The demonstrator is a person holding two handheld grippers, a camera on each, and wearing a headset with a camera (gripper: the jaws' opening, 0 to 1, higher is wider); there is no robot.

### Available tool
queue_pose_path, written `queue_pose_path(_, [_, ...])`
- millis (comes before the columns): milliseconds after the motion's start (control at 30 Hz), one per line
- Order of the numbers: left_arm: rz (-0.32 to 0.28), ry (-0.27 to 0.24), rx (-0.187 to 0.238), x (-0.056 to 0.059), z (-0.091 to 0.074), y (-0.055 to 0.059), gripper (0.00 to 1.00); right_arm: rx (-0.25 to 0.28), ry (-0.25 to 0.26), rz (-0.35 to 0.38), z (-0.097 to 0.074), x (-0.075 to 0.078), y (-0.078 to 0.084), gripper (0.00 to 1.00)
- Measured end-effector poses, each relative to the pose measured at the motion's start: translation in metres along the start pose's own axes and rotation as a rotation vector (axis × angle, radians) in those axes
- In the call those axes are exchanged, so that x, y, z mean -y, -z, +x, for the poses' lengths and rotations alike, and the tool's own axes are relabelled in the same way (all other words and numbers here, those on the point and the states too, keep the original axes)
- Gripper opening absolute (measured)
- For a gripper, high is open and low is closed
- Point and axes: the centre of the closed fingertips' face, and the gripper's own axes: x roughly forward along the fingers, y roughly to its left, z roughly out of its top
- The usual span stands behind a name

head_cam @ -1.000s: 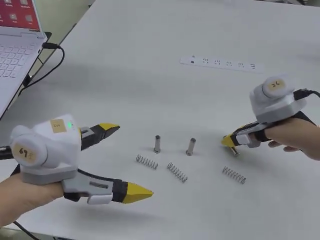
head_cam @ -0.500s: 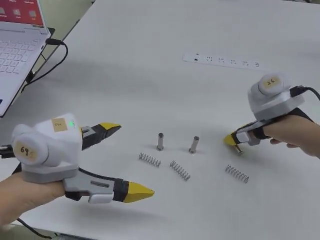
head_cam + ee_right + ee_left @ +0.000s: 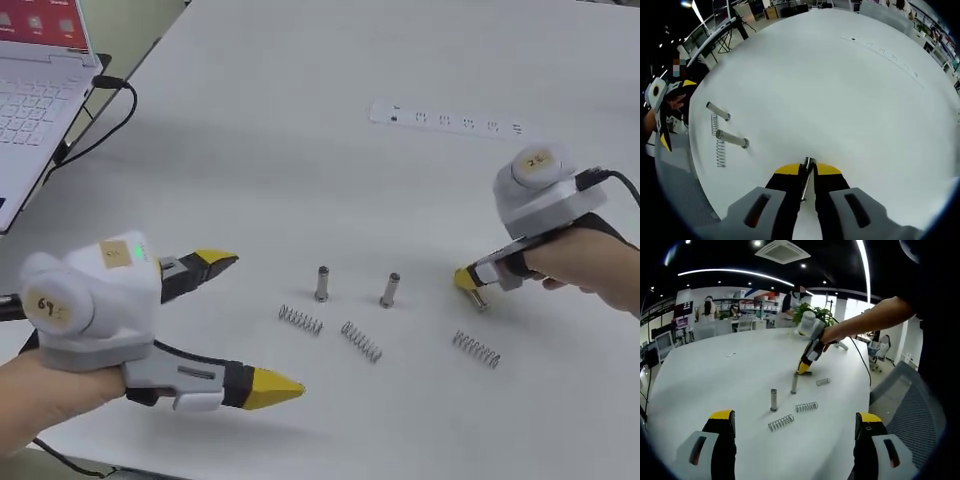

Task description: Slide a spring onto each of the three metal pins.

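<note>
Two metal pins stand upright on the white table, one on the left and one on the right. The third pin is clamped in my right gripper, whose tip is low over the table to the right of them. Three springs lie flat in front of the pins: left, middle and right. My left gripper hovers wide open near the table's front left, holding nothing.
A white power strip lies at the back. An open laptop sits at the far left with a black cable trailing from it. The table's front edge runs just under my left hand. Other people stand far behind in the room.
The head camera has shifted slightly. My right gripper's body has tipped a little while its tip stays low with the pin. The left gripper, pins and springs have not moved.
</note>
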Motion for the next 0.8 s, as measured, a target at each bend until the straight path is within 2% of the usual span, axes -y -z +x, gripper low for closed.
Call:
queue_pose_path(233, [-0.001, 0.002, 0.002, 0.001, 0.002, -0.002, 0.97, -0.016, 0.046, -0.012, 0.0, 0.0, 0.001, 0.06])
queue_pose_path(500, [-0.004, -0.002, -0.005, 0.001, -0.001, 0.001, 0.97, -0.016, 0.051, -0.045, -0.002, -0.004, 0.005, 0.05])
queue_pose_path(800, [-0.005, -0.006, -0.006, 0.0, -0.001, 0.002, 0.96, 0.053, 0.029, -0.048, -0.016, -0.008, 0.002, 0.05])
